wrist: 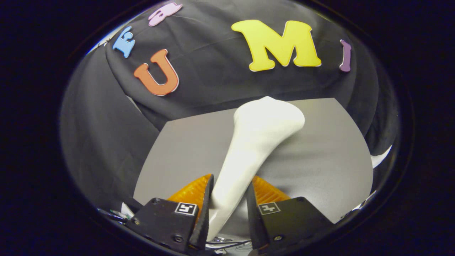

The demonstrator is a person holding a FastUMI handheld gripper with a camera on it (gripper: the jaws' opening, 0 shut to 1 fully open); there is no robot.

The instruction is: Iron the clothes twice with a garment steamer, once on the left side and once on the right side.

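White garment steamer [256, 142] pinched by its handle between the gripper [229, 199] jaws, head raised above the grey surface [320, 160], black cloth wall behind.

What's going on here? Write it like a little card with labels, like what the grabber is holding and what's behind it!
held thing: white garment steamer, handle between the fingers, wide head pointing ahead
gripper: shut on the steamer's handle, both fingers pressing its sides
under the steamer: grey surface, smooth and flat
behind: black cloth wall
clothes: cannot tell whether the grey surface is the garment
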